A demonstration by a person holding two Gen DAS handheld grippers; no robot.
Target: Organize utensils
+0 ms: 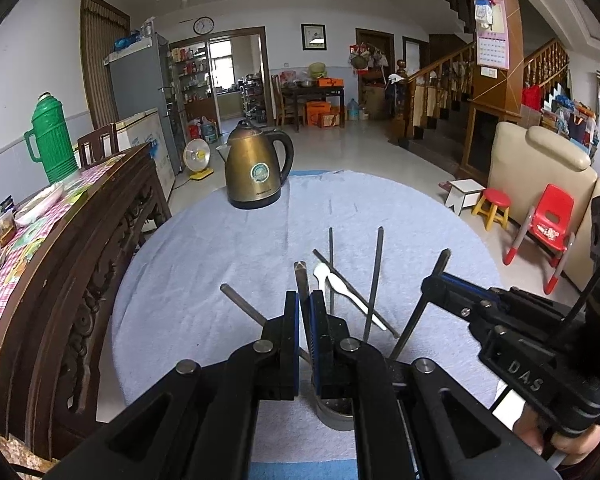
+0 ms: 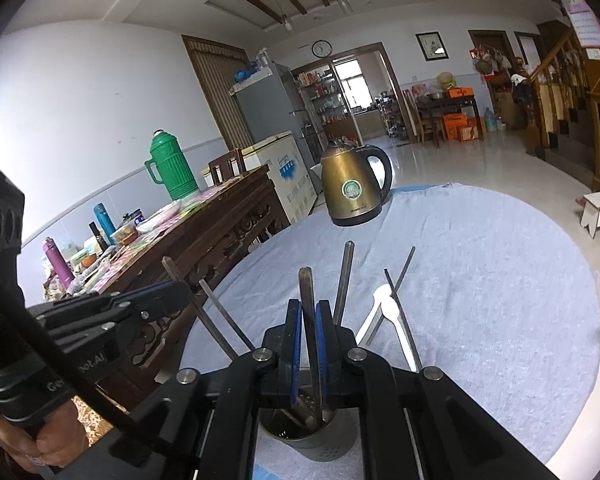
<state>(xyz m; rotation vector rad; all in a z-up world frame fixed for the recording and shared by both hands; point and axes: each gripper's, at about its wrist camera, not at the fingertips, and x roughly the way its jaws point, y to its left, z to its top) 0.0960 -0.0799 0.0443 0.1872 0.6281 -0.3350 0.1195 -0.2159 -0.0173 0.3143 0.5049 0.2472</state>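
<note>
A metal utensil cup (image 1: 334, 414) (image 2: 312, 438) stands on the blue cloth just below both grippers, with several dark chopsticks leaning out of it. My left gripper (image 1: 305, 300) is shut on one upright chopstick (image 1: 301, 280); in the right wrist view it (image 2: 176, 288) comes in from the left. My right gripper (image 2: 308, 308) is shut on another chopstick (image 2: 306, 284); in the left wrist view it (image 1: 430, 280) reaches in from the right around a slanted stick (image 1: 442, 260). A white spoon (image 1: 340, 286) (image 2: 388, 308) and two crossed chopsticks (image 2: 400, 280) lie on the cloth beyond.
A brass electric kettle (image 1: 256, 172) (image 2: 354, 184) stands at the far edge of the cloth-covered round table (image 1: 200, 240) (image 2: 480, 260). A carved wooden sideboard (image 1: 60, 260) with a green thermos (image 1: 52, 140) and clutter runs along the left. Stools and a red chair stand on the floor at right.
</note>
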